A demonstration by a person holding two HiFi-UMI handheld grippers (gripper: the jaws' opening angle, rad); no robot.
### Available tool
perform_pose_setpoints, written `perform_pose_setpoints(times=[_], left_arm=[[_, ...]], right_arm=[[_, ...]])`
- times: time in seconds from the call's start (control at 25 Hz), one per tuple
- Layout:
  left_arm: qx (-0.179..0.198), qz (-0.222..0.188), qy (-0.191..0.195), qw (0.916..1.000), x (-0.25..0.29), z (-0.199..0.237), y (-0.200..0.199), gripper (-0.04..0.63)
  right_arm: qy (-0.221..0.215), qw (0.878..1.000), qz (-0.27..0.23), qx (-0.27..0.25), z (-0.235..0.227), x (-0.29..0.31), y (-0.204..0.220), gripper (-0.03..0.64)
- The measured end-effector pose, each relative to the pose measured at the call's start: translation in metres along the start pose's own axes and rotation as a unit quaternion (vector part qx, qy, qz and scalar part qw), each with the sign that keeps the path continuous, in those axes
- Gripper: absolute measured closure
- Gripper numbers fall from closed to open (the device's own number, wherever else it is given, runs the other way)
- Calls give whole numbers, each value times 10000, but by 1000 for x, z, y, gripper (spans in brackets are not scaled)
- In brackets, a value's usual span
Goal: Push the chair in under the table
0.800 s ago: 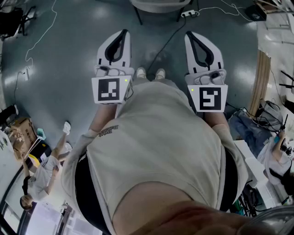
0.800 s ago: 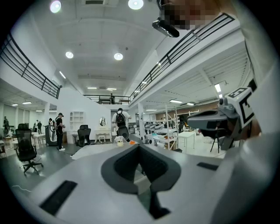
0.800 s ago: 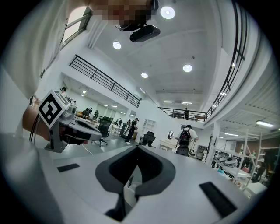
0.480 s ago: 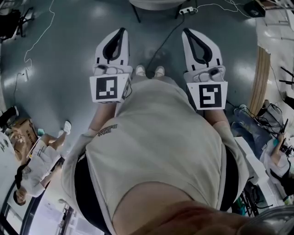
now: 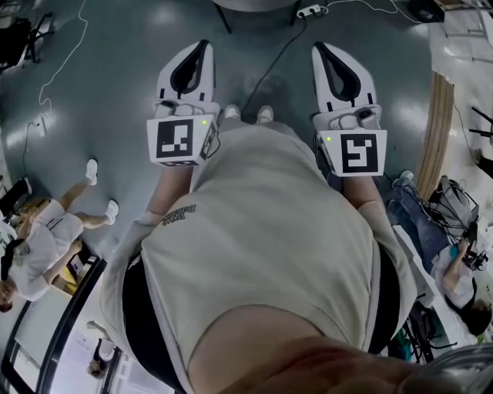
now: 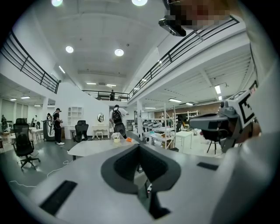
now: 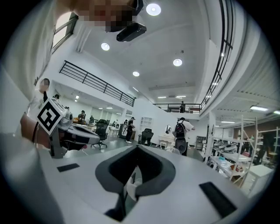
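claws x2 | table x1 | ofc chairs x2, maybe more

No legible text; shirt print too small to read.

Both tools have moved up the head view: the left tool up and a little left, the right tool up and slightly right. The surface at the top edge has slid almost out of view, and the power strip has gone up with it. The wearer's shoes sit higher. The bystander at lower left has walked up and toward the left edge, feet now out on the grey floor.
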State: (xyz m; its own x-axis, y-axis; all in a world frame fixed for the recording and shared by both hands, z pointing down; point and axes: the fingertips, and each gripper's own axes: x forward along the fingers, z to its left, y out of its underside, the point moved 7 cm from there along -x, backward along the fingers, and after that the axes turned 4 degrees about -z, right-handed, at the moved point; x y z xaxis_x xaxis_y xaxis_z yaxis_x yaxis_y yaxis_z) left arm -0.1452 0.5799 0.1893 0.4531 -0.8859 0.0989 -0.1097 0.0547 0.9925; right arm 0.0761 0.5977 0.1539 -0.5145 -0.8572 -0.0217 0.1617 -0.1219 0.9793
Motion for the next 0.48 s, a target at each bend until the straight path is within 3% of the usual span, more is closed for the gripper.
perform_pose_setpoints(times=[0.16,0.48], left_arm=[[43,-19,-131,9999,7,-4,1,586],[188,-132,-28,9997,34,-11,0,586]], right_arm=[[-18,10000,12,53,-11,-4,8,606],[35,10000,67,63,-35,5,24,606]])
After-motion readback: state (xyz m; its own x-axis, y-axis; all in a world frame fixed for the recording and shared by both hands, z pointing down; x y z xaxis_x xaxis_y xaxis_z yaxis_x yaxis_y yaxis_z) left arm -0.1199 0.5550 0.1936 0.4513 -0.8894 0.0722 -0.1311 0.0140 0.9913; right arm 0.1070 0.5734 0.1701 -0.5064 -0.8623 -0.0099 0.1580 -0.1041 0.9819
